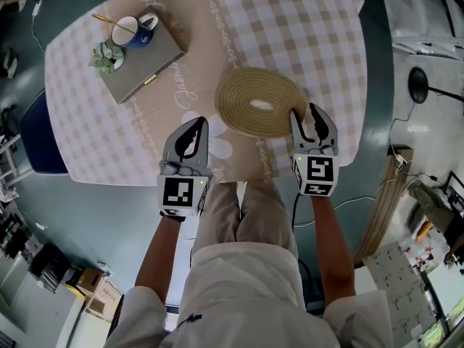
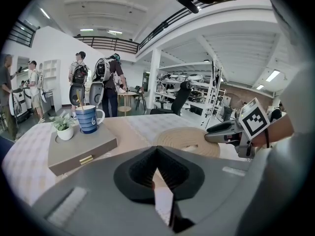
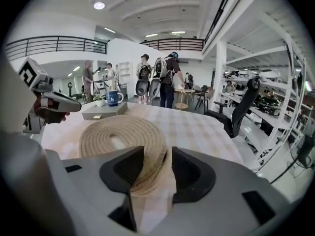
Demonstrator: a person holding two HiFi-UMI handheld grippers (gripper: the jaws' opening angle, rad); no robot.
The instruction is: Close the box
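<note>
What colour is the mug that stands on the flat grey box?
The mug is dark blue, seen best in the left gripper view.

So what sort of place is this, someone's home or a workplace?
Probably a big workshop or lab hall, not a home: a railed mezzanine overhead, stocked shelving racks, and people with backpacks standing beyond the checked-cloth table.

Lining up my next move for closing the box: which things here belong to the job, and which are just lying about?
Job, probably: round woven piece, rim between open jaws of right gripper; left gripper, shut, empty.
Lying about: grey latched box, blue mug and small plant on it; checked tablecloth.
</note>
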